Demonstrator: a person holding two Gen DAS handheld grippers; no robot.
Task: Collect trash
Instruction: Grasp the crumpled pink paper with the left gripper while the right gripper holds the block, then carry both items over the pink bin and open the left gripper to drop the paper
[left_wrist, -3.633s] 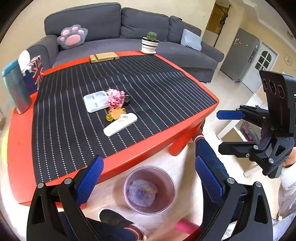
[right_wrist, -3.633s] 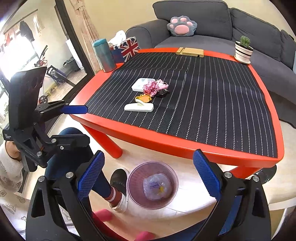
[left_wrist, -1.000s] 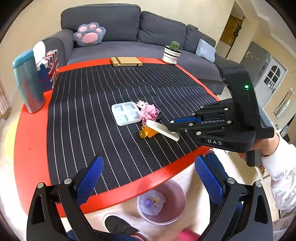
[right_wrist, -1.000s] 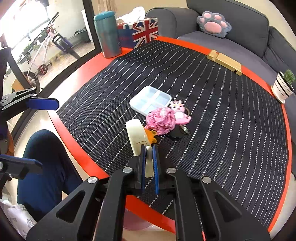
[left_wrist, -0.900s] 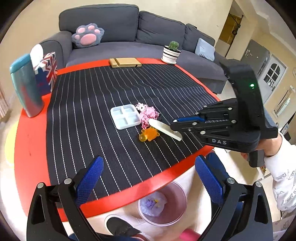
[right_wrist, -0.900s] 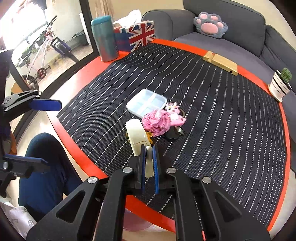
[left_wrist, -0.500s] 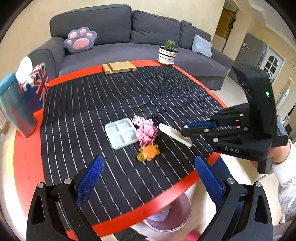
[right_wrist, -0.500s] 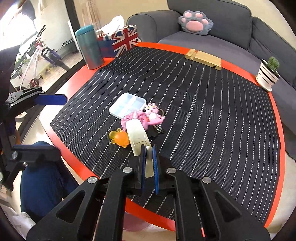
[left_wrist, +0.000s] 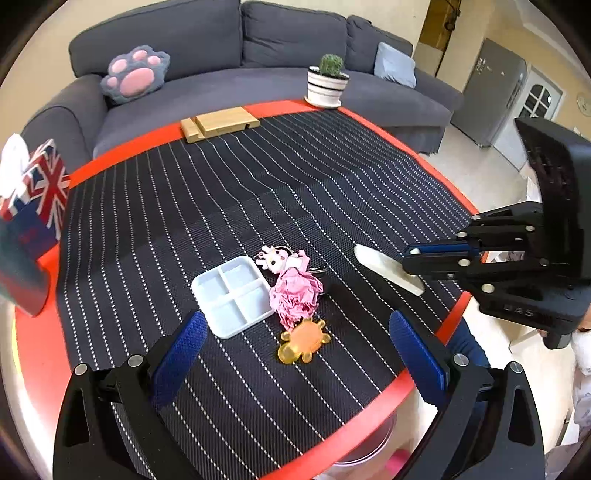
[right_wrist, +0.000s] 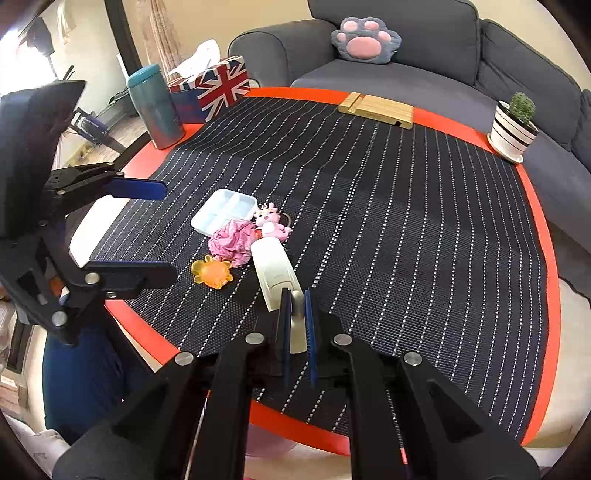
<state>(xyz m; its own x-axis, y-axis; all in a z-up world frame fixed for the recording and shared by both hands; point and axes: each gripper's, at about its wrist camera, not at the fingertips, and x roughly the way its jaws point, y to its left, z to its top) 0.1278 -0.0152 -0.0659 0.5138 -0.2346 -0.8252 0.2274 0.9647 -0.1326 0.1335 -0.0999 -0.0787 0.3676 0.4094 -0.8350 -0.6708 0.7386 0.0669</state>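
Long white plastic piece (right_wrist: 275, 275), flat and rounded at its far tip, clamped at its near end between closed jaws and held above the surface, tip pointing toward the white divided tray (left_wrist: 233, 295). Crumpled pink paper wad (left_wrist: 294, 297) lying just right of that tray, touching its edge. Translucent orange turtle-shaped piece (left_wrist: 303, 342) flat on the surface, near side of the tray, just beside the wad.

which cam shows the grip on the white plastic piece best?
Right wrist: the right gripper is shut on the white plastic piece's stem, both blue pads visible pinching it. Left wrist sees the piece side-on, sticking out of the gripper, which hides the contact.
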